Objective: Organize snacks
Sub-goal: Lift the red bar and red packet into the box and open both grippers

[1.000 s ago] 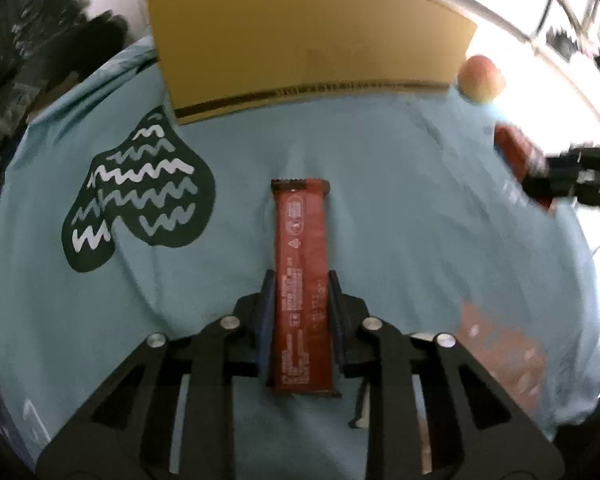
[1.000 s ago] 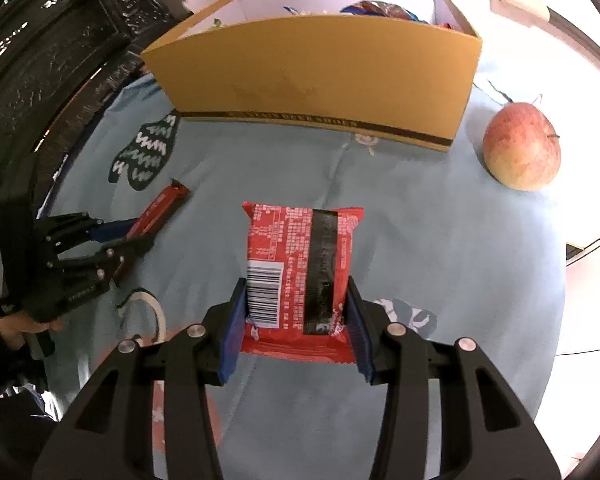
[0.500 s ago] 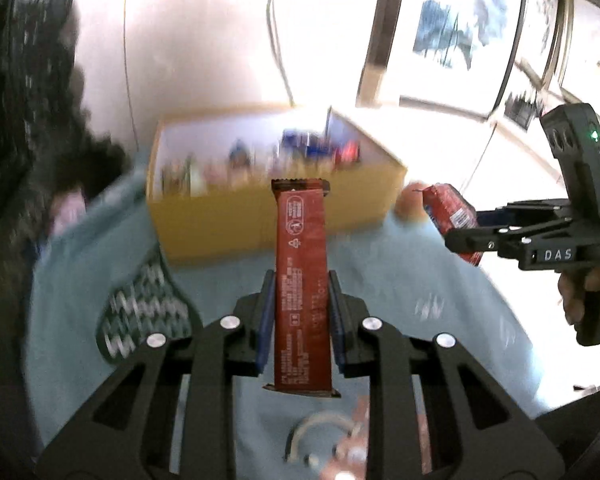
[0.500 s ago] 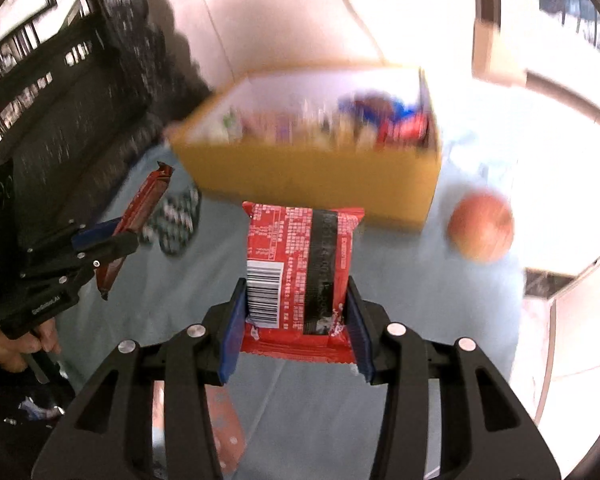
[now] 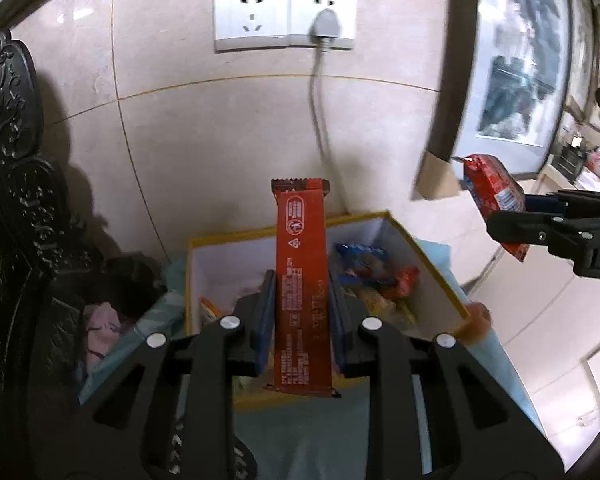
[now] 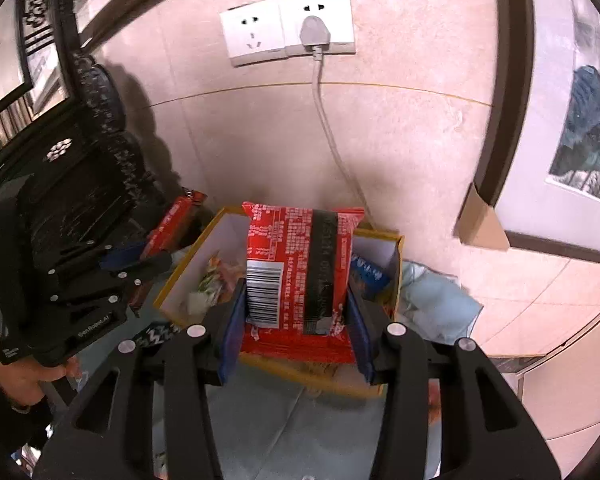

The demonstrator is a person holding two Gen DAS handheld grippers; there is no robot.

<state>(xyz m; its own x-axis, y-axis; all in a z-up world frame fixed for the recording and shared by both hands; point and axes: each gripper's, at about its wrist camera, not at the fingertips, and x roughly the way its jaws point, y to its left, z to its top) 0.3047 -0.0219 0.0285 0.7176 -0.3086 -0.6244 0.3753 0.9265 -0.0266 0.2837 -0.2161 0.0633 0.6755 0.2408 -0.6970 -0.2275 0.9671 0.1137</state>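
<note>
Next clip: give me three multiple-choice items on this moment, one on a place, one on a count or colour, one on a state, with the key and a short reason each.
1. Where is the yellow cardboard box?
A. on the teal cloth by the wall
B. on the floor
C. hanging from the socket

2. How many of the two wall sockets have a plug in them?
A. none
B. one
C. both

3. What is the left gripper doing?
A. open, holding nothing
B. shut on the long red snack bar
C. shut on an apple

Key: 1 A, the teal cloth lies under the box, below the wall; 2 B, only the right socket carries the grey plug; 3 B, both fingers press the bar's sides.
</note>
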